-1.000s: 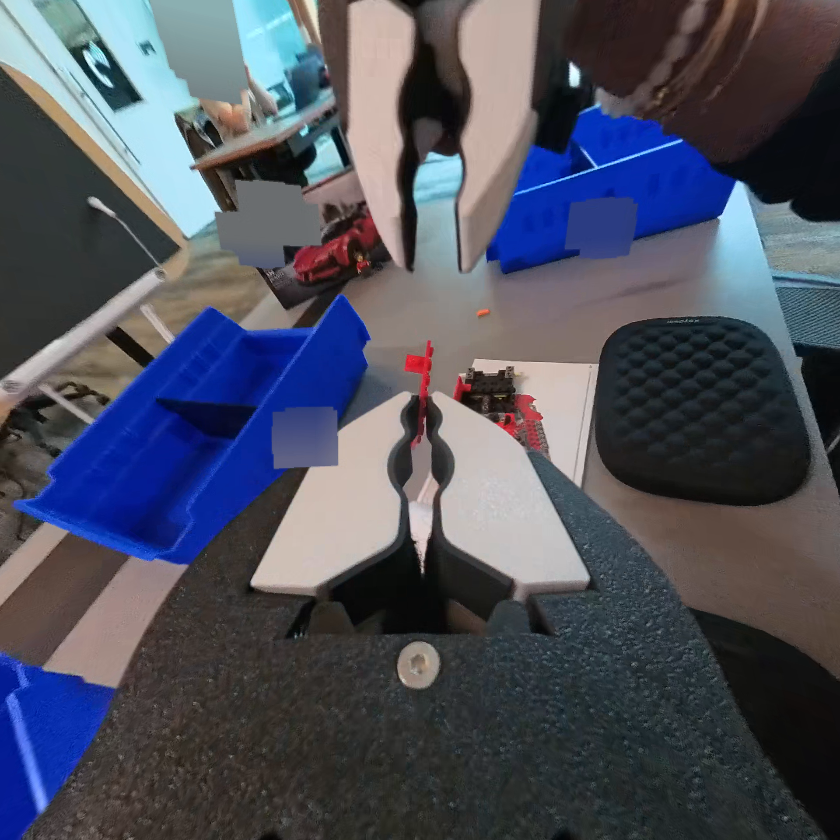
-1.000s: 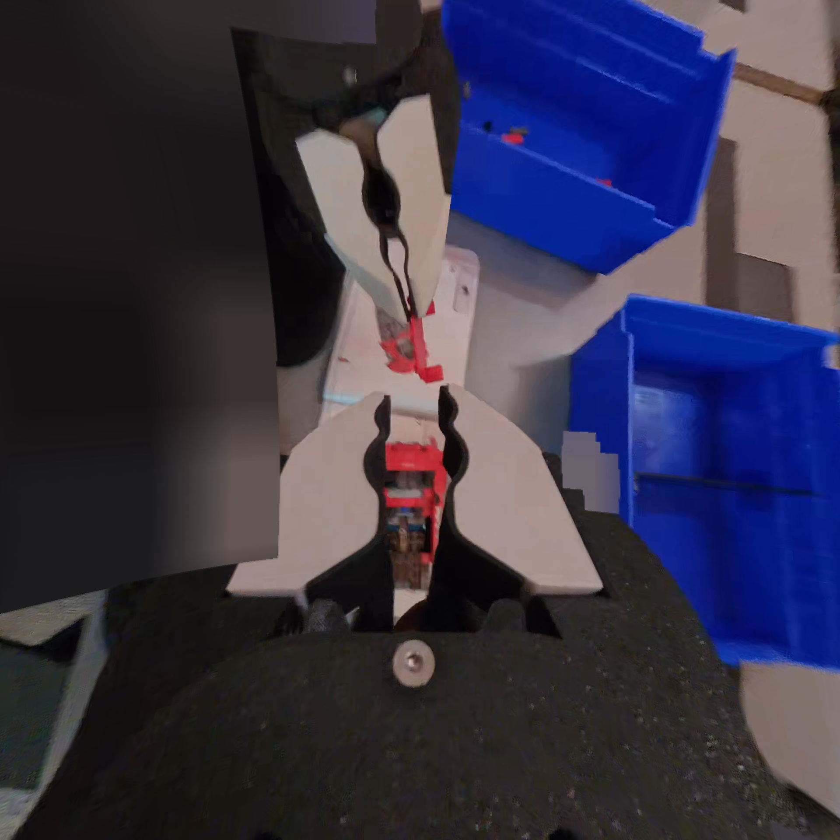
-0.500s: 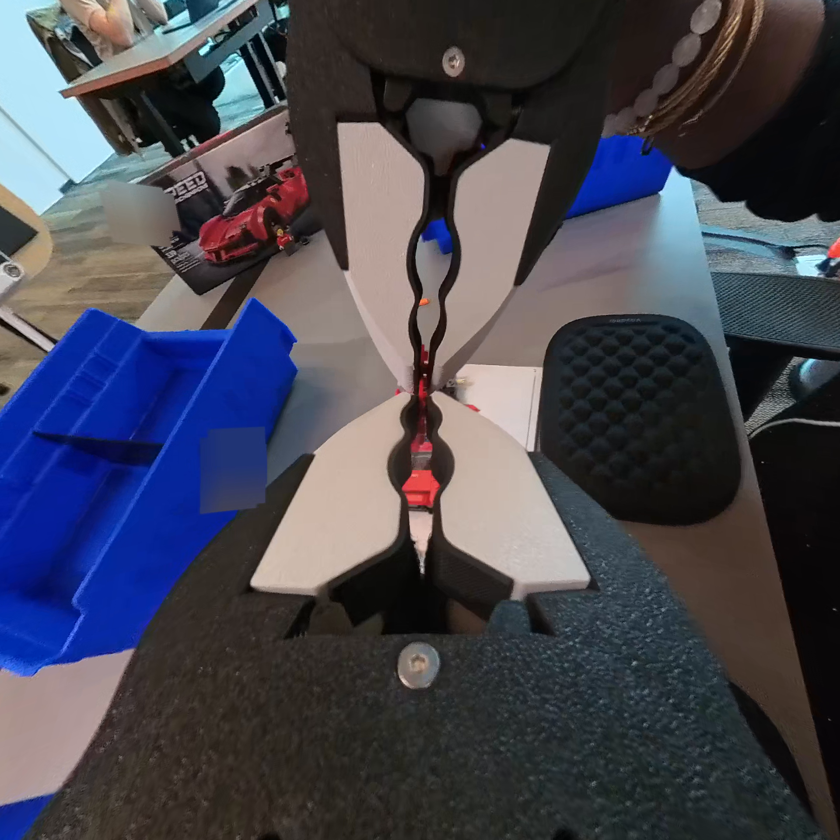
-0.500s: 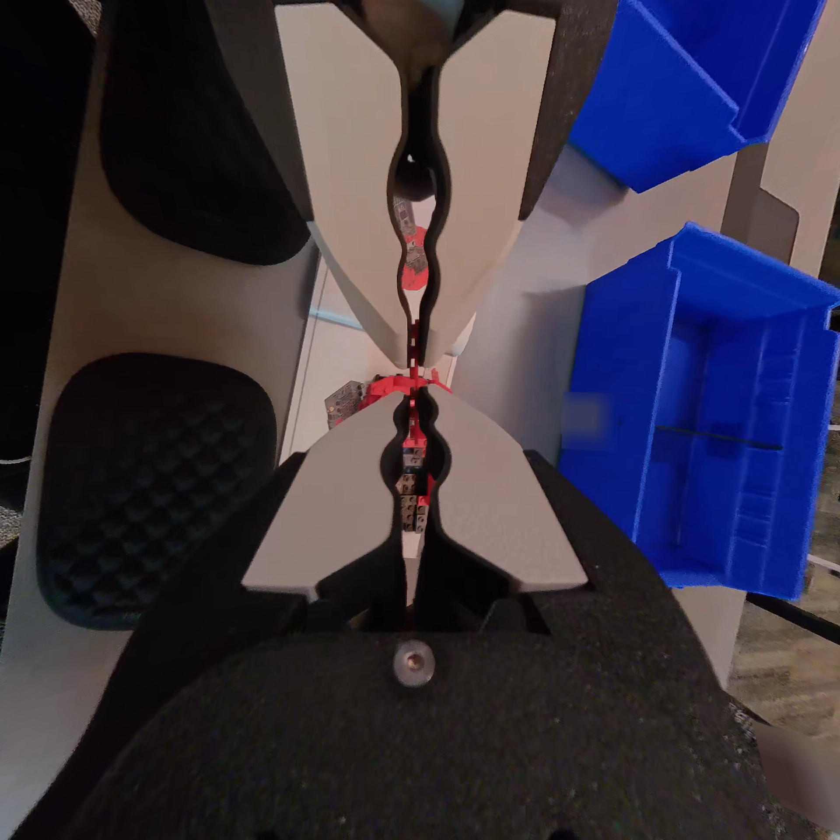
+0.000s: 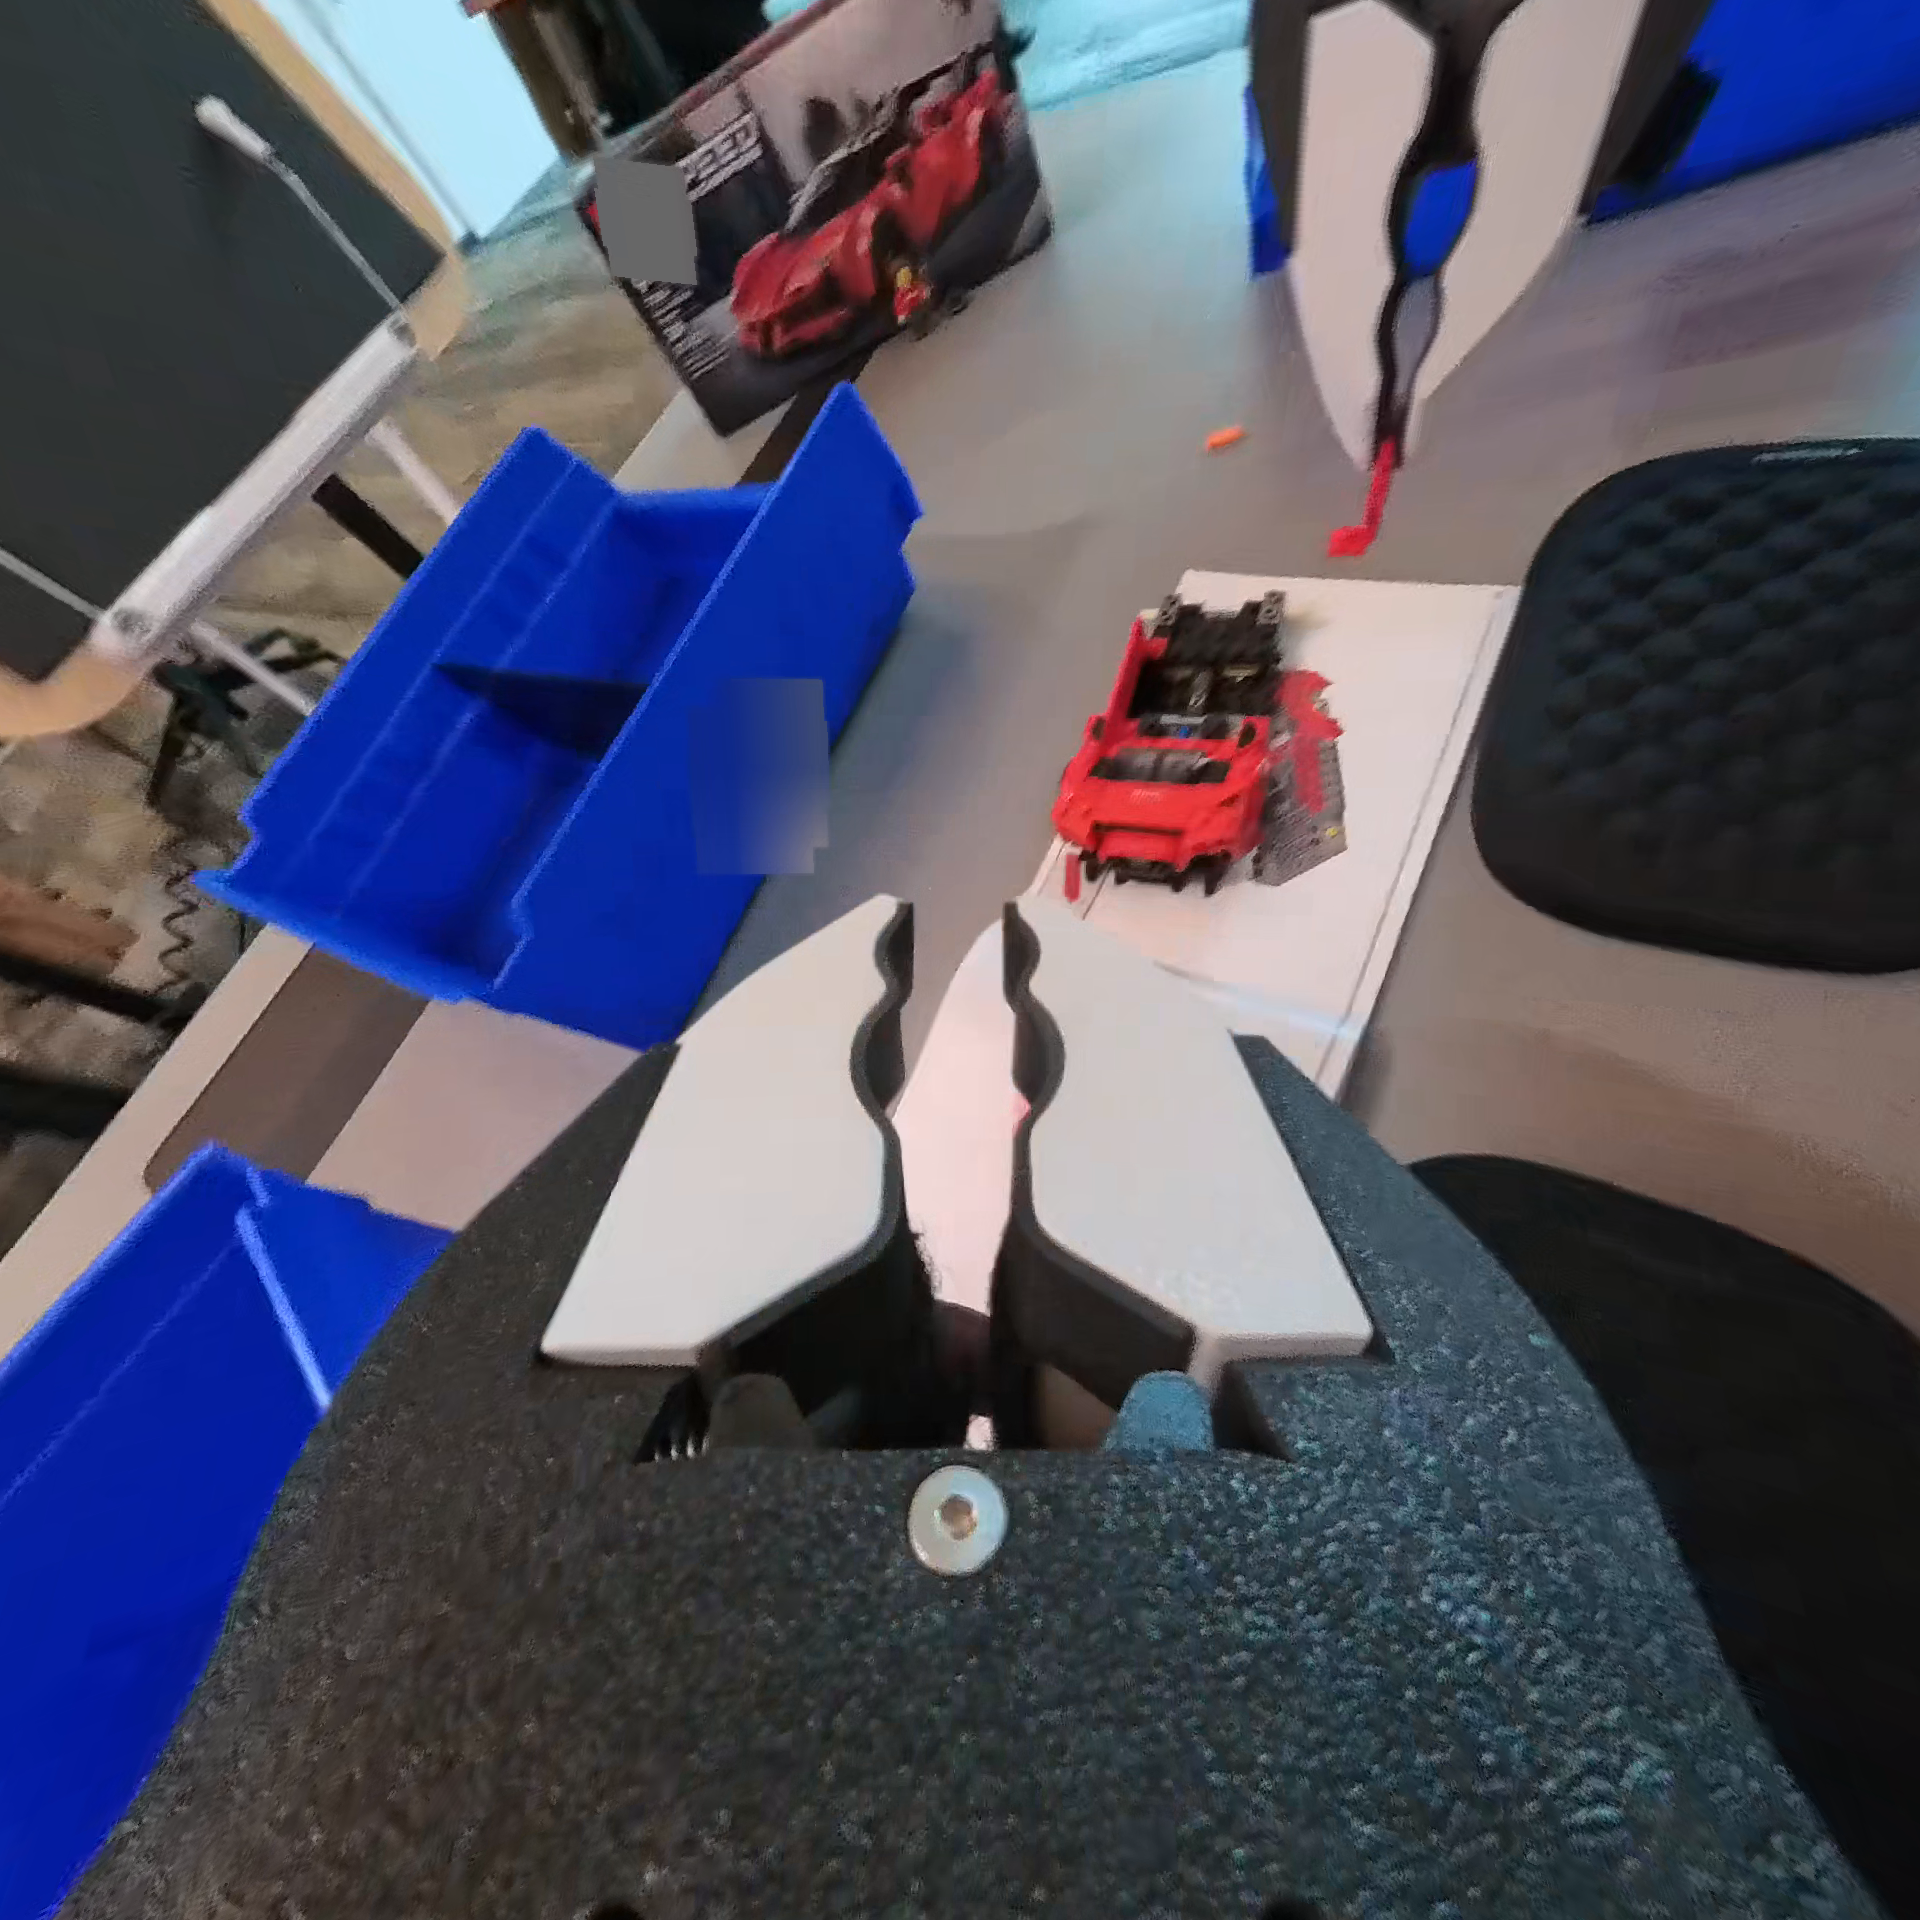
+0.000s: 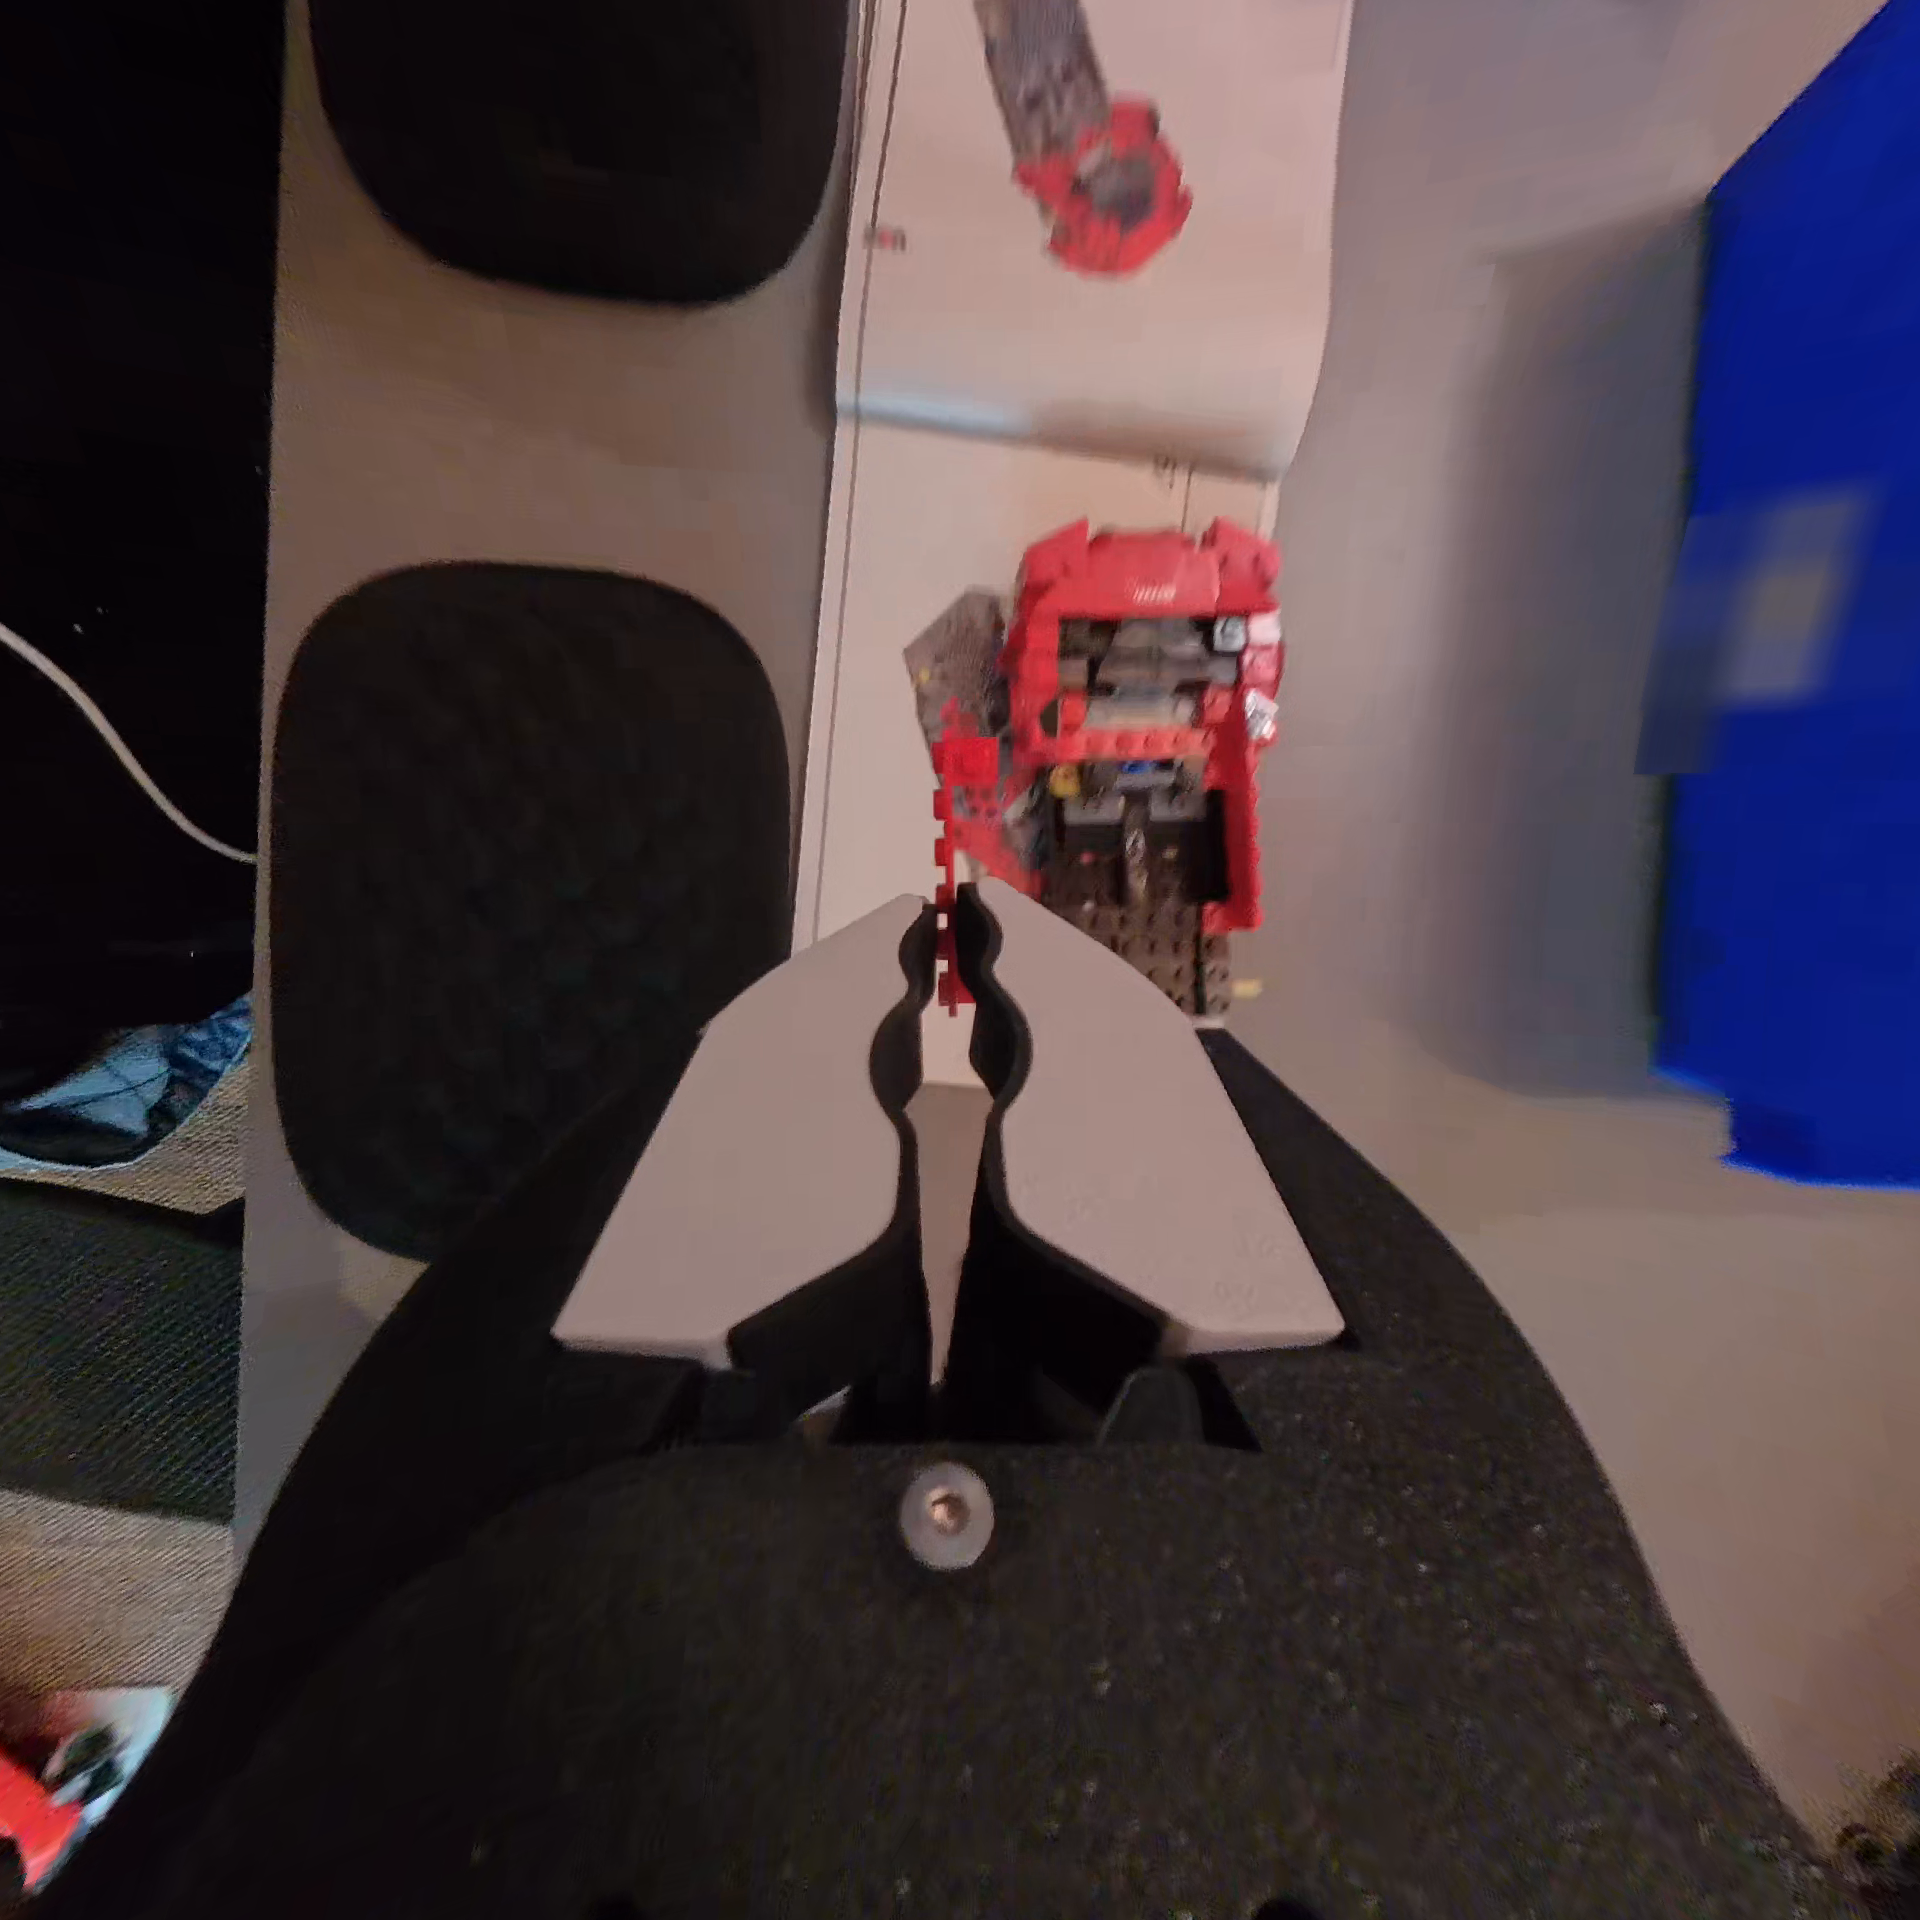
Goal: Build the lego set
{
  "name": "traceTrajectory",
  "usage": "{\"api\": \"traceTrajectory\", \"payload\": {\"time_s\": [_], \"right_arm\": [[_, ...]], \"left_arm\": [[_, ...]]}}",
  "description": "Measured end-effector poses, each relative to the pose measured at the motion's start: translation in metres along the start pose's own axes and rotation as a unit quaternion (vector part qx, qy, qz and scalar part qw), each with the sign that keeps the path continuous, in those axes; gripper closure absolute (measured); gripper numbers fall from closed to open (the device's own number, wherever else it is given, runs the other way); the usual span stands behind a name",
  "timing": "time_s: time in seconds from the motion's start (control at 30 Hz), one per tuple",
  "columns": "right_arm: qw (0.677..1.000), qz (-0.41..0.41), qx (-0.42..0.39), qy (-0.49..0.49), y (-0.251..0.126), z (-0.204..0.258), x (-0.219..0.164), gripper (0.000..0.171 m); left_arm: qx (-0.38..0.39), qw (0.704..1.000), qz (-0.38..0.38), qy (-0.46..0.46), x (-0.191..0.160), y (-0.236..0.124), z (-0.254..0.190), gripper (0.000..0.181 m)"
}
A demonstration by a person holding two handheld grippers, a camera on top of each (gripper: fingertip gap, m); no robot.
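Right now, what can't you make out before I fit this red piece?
- Red piece: the right wrist view blurs its studs; the jaws hide its lower end.
- Car: mounting spot blurred in both views.
- Blue bin: cut off by the right wrist view's edge, contents unseen.

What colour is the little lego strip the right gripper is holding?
Red. The lego strip, pinched in the right gripper, shows best in the right wrist view.

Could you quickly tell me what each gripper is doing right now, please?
Left gripper: open, empty.
Right gripper: shut on a thin red Lego piece.
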State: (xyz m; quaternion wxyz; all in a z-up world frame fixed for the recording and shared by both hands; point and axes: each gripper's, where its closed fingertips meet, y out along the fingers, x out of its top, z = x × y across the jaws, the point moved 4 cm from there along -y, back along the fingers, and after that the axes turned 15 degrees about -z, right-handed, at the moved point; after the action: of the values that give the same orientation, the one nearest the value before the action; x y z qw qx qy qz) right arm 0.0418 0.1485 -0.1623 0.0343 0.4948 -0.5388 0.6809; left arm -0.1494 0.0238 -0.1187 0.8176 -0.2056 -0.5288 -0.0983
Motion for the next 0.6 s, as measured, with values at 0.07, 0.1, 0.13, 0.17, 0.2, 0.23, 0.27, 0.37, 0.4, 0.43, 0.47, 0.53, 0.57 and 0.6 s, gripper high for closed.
{"api": "traceTrajectory", "payload": {"time_s": [0.07, 0.1, 0.13, 0.17, 0.2, 0.23, 0.27, 0.37, 0.4, 0.43, 0.47, 0.53, 0.57, 0.6], "right_arm": [[1.000, 0.015, 0.000, 0.019, 0.003, 0.000, -0.014, 0.167], [0.999, 0.022, 0.000, 0.026, 0.005, -0.001, -0.019, 0.168], [0.999, 0.028, 0.000, 0.031, 0.007, -0.003, -0.023, 0.168], [0.999, 0.034, -0.001, 0.034, 0.009, -0.005, -0.026, 0.167], [0.999, 0.040, 0.001, 0.034, 0.011, -0.008, -0.028, 0.168], [0.998, 0.046, 0.002, 0.033, 0.014, -0.011, -0.029, 0.167], [0.998, 0.050, 0.005, 0.032, 0.016, -0.014, -0.029, 0.167], [0.997, 0.063, 0.026, 0.026, 0.024, -0.018, -0.028, 0.167], [0.997, 0.071, 0.035, 0.022, 0.027, -0.019, -0.028, 0.167], [0.996, 0.079, 0.043, 0.018, 0.030, -0.020, -0.029, 0.167], [0.995, 0.086, 0.051, 0.015, 0.032, -0.021, -0.031, 0.167], [0.994, 0.091, 0.061, 0.013, 0.036, -0.025, -0.032, 0.167], [0.994, 0.088, 0.066, 0.014, 0.038, -0.027, -0.032, 0.168], [0.994, 0.083, 0.071, 0.016, 0.040, -0.028, -0.032, 0.167]], "left_arm": [[0.010, 1.000, -0.007, -0.020, -0.006, -0.006, 0.001, 0.168], [0.006, 0.999, -0.016, -0.038, -0.007, -0.006, -0.002, 0.169], [-0.003, 0.998, -0.024, -0.054, -0.008, -0.004, -0.006, 0.169], [-0.016, 0.997, -0.026, -0.066, -0.011, 0.000, -0.012, 0.169], [-0.030, 0.997, -0.020, -0.073, -0.016, 0.006, -0.019, 0.169], [-0.041, 0.996, -0.007, -0.074, -0.022, 0.013, -0.027, 0.169], [-0.052, 0.996, 0.008, -0.070, -0.027, 0.022, -0.035, 0.168], [-0.086, 0.995, 0.033, -0.045, -0.036, 0.044, -0.056, 0.168], [-0.096, 0.994, 0.034, -0.041, -0.036, 0.050, -0.061, 0.168], [-0.106, 0.993, 0.033, -0.041, -0.034, 0.055, -0.065, 0.168], [-0.115, 0.992, 0.031, -0.043, -0.033, 0.060, -0.068, 0.168], [-0.125, 0.991, 0.031, -0.043, -0.031, 0.067, -0.069, 0.168], [-0.127, 0.990, 0.034, -0.042, -0.031, 0.070, -0.069, 0.168], [-0.129, 0.990, 0.038, -0.041, -0.031, 0.073, -0.069, 0.168]]}}
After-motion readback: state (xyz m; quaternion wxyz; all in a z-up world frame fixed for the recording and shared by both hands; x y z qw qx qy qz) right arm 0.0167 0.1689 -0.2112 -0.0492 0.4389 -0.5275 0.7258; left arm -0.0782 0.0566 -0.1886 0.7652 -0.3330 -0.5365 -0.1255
